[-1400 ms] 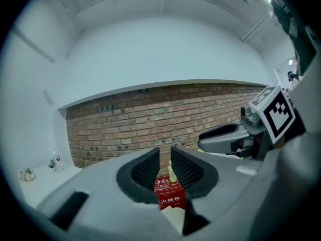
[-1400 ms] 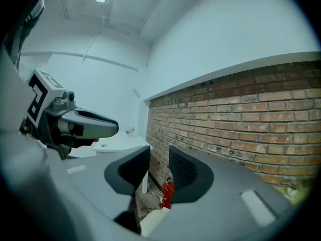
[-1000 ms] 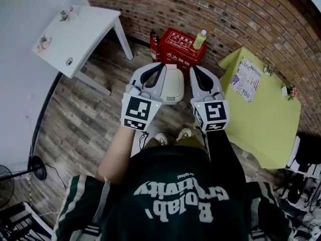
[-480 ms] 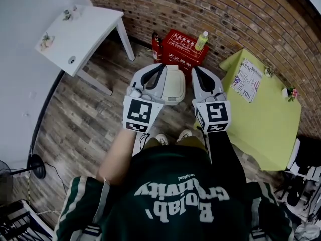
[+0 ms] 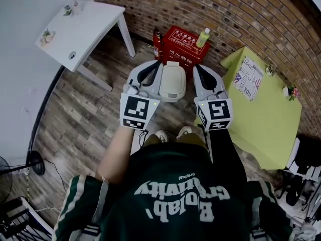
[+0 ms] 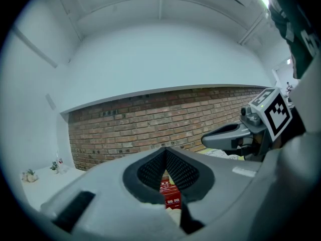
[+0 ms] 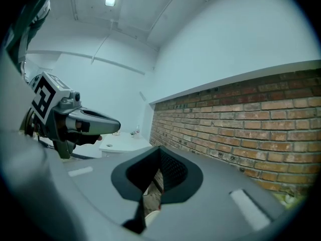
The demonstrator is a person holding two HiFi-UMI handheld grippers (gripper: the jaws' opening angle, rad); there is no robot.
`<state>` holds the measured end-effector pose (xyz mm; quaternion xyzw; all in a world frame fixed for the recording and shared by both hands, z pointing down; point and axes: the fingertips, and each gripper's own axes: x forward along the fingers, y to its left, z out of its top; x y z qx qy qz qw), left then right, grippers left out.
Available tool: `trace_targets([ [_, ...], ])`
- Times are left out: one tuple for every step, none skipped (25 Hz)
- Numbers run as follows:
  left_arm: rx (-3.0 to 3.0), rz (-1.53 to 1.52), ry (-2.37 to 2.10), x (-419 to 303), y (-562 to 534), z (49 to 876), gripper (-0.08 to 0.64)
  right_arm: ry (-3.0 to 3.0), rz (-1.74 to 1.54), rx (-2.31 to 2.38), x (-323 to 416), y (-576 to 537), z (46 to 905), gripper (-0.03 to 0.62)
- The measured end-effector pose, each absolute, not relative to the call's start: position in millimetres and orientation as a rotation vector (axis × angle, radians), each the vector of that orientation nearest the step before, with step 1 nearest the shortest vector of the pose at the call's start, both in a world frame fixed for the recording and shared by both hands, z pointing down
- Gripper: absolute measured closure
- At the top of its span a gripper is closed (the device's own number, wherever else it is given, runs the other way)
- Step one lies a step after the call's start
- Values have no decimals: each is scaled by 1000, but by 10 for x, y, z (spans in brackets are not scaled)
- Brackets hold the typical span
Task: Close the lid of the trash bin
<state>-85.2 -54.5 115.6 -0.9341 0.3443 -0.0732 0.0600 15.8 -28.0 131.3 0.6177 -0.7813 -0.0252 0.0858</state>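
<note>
A brick wall (image 5: 225,9) backs a wooden plank floor (image 5: 85,119). A yellow-green surface (image 5: 271,119) stands at the right and a white surface (image 5: 80,29) at the upper left. A red box (image 5: 181,43) against the wall carries a bottle (image 5: 202,36). Just in front of it on the floor stands the cream trash bin (image 5: 172,82), its lid apparently down. The bin lies between the two grippers and below them. The left gripper (image 5: 155,66) is on its left and the right gripper (image 5: 197,70) on its right. Both point level toward the wall with jaws together, holding nothing.
</note>
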Motion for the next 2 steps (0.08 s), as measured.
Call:
trace_targets([
  [-2827,-222,1039,-856,-539,1156,552,-2334,-70,1841,154,-279,1314,581],
  [-2827,-223,1035,-859,-534,1156,552,-2338,-65,1842,151,-278,1315,580],
])
